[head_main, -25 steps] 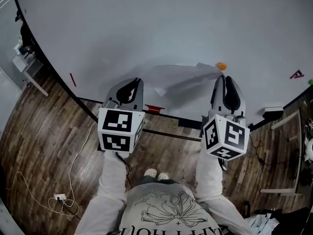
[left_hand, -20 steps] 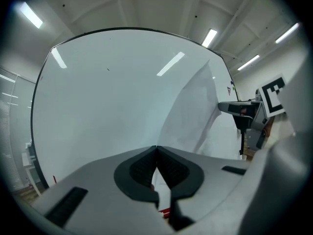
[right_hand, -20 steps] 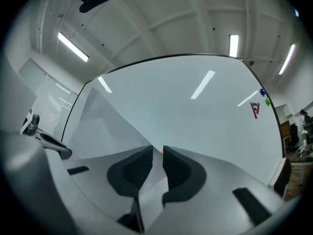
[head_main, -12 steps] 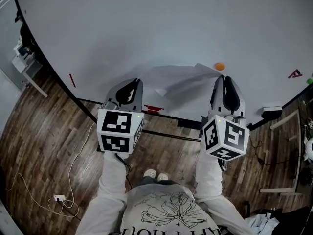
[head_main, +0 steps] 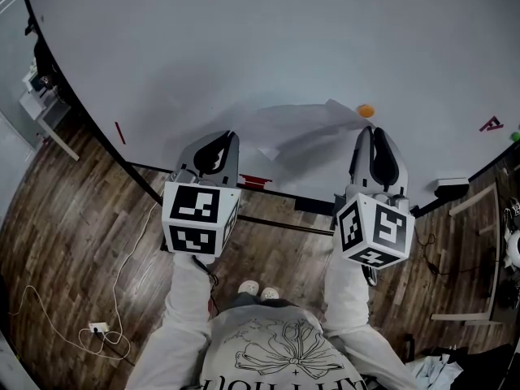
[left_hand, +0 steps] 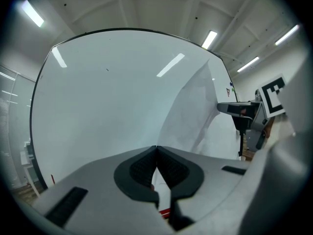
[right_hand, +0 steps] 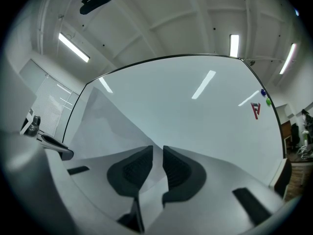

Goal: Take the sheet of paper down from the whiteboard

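One sheet of paper (head_main: 301, 124) bulges off the whiteboard (head_main: 284, 39). We have the left gripper (left_hand: 156, 147) clenched on its edge (tips together), the right gripper (right_hand: 157, 150) slightly parted around it.

The only visible change is small. The far right corner of the sheet of paper (head_main: 296, 128), just beside the orange magnet (head_main: 366, 110), stands a touch higher and more peaked off the whiteboard (head_main: 268, 39) than a second ago. The crease running from that corner has shifted slightly with it.
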